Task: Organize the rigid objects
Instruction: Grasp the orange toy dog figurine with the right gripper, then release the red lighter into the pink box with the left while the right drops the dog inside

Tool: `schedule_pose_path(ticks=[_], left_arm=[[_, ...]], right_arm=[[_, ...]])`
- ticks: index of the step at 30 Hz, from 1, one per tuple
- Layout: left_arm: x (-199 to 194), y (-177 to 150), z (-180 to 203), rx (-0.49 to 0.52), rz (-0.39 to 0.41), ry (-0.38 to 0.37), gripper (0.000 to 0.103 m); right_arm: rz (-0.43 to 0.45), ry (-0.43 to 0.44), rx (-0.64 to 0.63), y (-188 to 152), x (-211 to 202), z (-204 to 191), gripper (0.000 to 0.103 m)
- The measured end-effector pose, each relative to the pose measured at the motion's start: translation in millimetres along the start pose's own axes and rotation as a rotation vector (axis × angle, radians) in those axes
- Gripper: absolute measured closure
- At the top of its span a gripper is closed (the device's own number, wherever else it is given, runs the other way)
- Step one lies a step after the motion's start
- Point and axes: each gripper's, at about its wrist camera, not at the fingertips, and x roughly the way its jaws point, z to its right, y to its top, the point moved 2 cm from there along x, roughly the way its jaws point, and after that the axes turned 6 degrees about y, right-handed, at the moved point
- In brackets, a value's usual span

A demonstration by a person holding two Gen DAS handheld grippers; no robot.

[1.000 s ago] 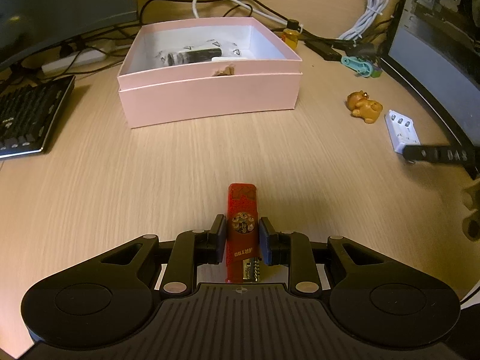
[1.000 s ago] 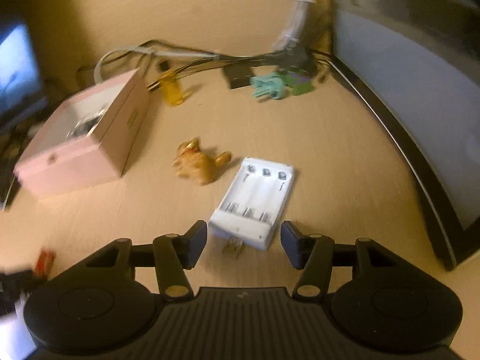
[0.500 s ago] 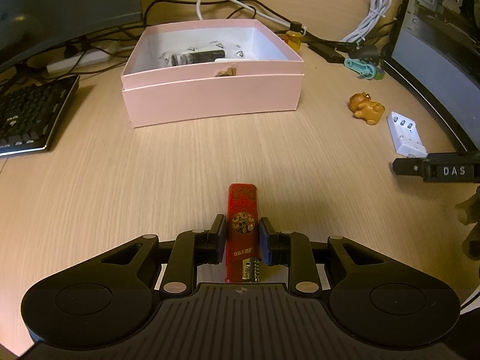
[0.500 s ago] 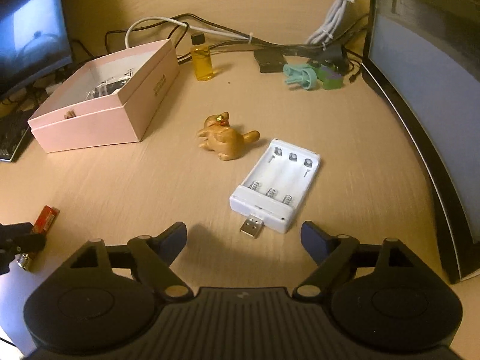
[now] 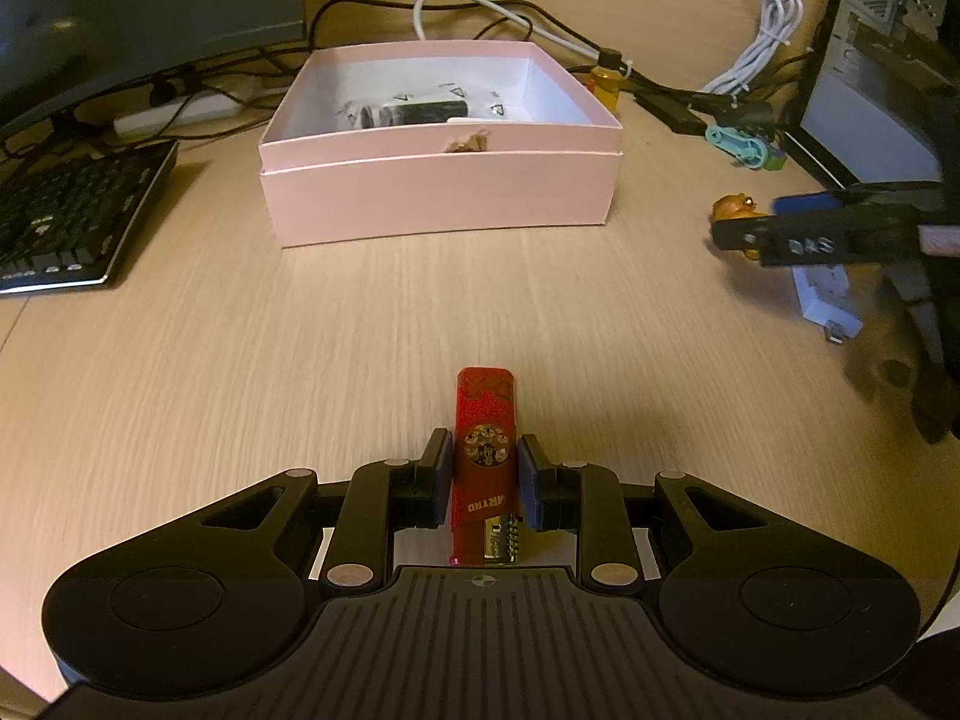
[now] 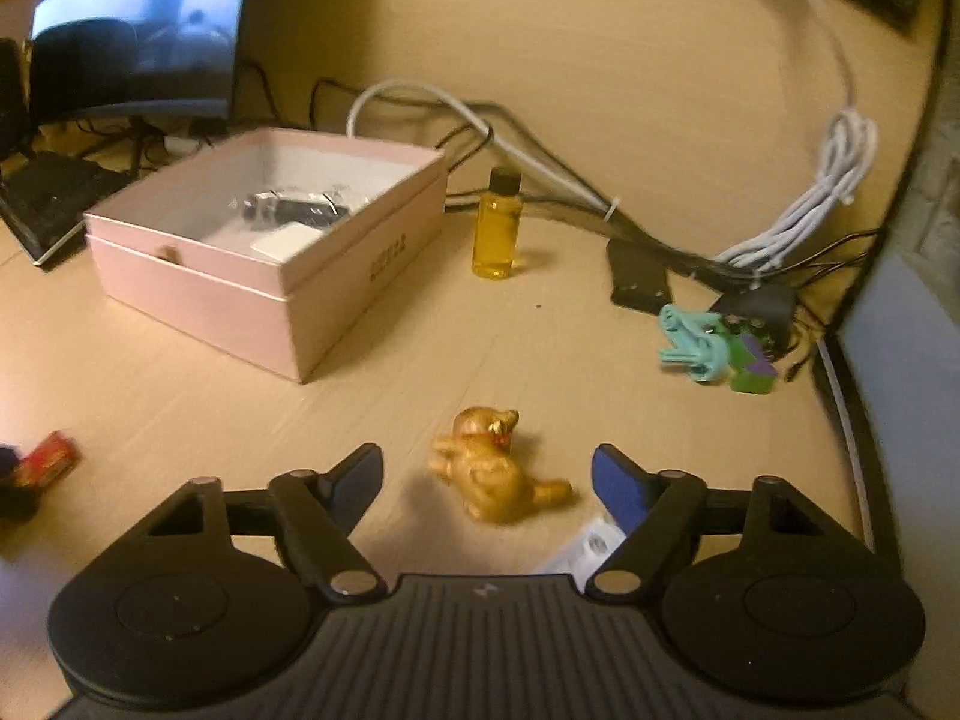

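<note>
- Your right gripper (image 6: pixel 487 474) has swung off the white battery charger (image 5: pixel 823 297) that it framed a second ago. It now straddles the golden animal figurine (image 6: pixel 495 468). The charger shows only as a white corner under the right jaw.
- Its jaws widened, then have just been closing in again. The figurine lies between them, but neither pad touches it, so the gripper is released and grasping nothing.
- That points to the figurine as your next pick for the pink box (image 5: pixel 441 180), not the charger.
- Your left gripper (image 5: pixel 485 468) has not shifted. Its jaws are clenched on the red lighter (image 5: pixel 485 450), near the front edge of the tabletop (image 5: pixel 240 360). The lighter has not yet gone to the box, which sits further back.
- Count, loose on the tabletop:
  - one red lighter, in your left jaws
  - one golden figurine, right of the box and nearer
  - one white charger, just near of the figurine
  - one yellow bottle (image 6: pixel 497 228), upright beside the box's far right corner
  - one teal plastic piece (image 6: pixel 690 345) touching one green-and-purple piece (image 6: pixel 753 366), far right
- Count, inside the one pink box: one dark cylinder (image 5: pixel 414 114) and one flat white piece (image 6: pixel 282 243). I cannot tell what else is there.
</note>
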Motion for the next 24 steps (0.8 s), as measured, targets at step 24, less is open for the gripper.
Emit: schedule_pose_path(ticks=[24], left_arm=[[-59, 50, -59, -0.076, 0.177, -0.175, 0.076]], right_arm=[[0.083, 0.211, 0.053, 24, -114, -75, 0.069]])
